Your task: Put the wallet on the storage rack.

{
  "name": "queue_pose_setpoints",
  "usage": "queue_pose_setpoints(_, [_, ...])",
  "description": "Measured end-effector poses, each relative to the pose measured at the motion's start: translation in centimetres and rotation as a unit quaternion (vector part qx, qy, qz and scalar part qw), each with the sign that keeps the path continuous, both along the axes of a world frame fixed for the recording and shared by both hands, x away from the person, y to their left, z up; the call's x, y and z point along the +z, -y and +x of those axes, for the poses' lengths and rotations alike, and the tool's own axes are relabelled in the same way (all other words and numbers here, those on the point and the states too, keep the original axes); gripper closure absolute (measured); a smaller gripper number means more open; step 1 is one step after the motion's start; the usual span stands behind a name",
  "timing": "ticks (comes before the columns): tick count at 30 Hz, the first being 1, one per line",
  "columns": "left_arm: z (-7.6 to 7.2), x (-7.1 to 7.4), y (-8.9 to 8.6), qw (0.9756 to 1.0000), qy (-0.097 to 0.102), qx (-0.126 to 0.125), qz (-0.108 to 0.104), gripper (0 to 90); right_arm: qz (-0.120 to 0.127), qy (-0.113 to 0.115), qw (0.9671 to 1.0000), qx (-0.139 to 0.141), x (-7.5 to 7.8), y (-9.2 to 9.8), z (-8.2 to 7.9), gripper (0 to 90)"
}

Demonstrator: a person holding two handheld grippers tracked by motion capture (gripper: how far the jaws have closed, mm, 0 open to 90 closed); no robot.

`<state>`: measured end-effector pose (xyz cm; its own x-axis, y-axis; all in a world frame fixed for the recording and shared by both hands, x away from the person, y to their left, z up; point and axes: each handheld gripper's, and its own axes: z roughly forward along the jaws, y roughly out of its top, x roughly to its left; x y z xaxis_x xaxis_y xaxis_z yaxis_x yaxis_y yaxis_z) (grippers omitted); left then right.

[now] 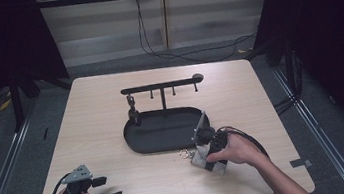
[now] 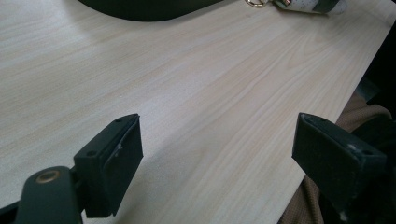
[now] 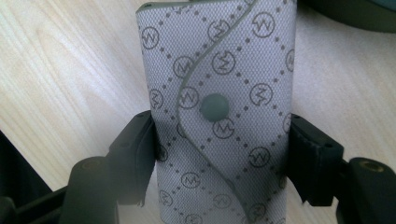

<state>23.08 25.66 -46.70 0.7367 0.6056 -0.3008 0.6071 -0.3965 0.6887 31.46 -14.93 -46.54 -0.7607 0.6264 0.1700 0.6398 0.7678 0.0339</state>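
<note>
A grey pouch (image 3: 219, 93) printed with a diamond monogram pattern and closed by a round snap lies on the wooden table (image 1: 119, 174). My right gripper (image 3: 222, 135) is shut on it, one black pad pressing each long side. In the high view this gripper (image 1: 210, 148) sits just in front of the black tray (image 1: 135, 142), with the pouch (image 1: 208, 164) under the hand and a metal key ring (image 1: 186, 152) at its left end. My left gripper (image 1: 107, 188) rests near the front left corner, open, with bare wood between its jaws (image 2: 217, 154).
A black rail with small hooks (image 1: 161, 86) stands on a post over the tray's back; a small dark keychain (image 1: 133, 111) hangs from its left end. The tray's edge (image 2: 140, 11) and the pouch's end (image 2: 308, 4) show far off in the left gripper view. Cables lie on the floor beyond.
</note>
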Motion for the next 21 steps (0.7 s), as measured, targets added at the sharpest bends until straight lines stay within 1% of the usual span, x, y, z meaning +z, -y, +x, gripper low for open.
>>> queue_pose_setpoints(3, [0.0, 0.0, 0.0, 1.0, 0.0, -0.001, 0.001, 16.1, 0.001, 0.001, 1.0, 0.002, 0.1, 0.2, 0.0, 32.5])
queue_pose_setpoints(4, [0.0, 0.0, 0.0, 1.0, 0.0, -0.001, 0.001, 16.1, 0.002, -0.002, 1.0, -0.003, 0.1, 0.2, 0.0, 32.5])
queue_pose_setpoints(7, [0.0, 0.0, 0.0, 1.0, 0.002, 0.003, 0.001, 16.1, 0.005, -0.003, 1.0, -0.005, 0.2, 0.3, 0.0, 32.6])
queue_pose_setpoints(8, [0.0, 0.0, 0.0, 1.0, 0.001, 0.003, -0.001, 16.1, 0.004, -0.004, 1.0, -0.006, 0.3, 0.4, 0.0, 32.6])
queue_pose_setpoints(10, [0.0, 0.0, -0.1, 1.0, 0.001, 0.004, 0.001, 16.1, 0.007, -0.005, 0.9999, -0.006, 0.4, 0.5, 0.0, 32.6])
queue_pose_setpoints(14, [0.0, -0.1, 0.1, 1.0, -0.006, -0.001, 0.004, 16.1, 0.004, -0.01, 0.9999, -0.009, 0.7, 0.4, 0.0, 32.7])
queue_pose_setpoints(15, [0.1, -0.1, 0.1, 0.9999, -0.007, -0.006, 0.006, 16.1, 0.004, -0.008, 0.9999, -0.008, 0.7, 0.4, 0.0, 32.7])
queue_pose_setpoints(17, [0.0, -0.1, 0.2, 0.9999, -0.007, -0.006, 0.007, 16.1, 0.003, -0.003, 1.0, -0.005, 1.0, 0.4, 0.0, 32.7])
queue_pose_setpoints(18, [0.1, -0.1, 0.2, 0.9999, -0.006, -0.006, 0.007, 16.1, 0.007, 0.0, 1.0, -0.003, 1.2, 0.4, 0.0, 32.7])
queue_pose_setpoints(21, [0.1, -0.2, 0.2, 0.9999, -0.007, -0.004, 0.007, 16.1, 0.005, 0.002, 1.0, 0.0, 1.6, 0.4, 0.0, 32.7])
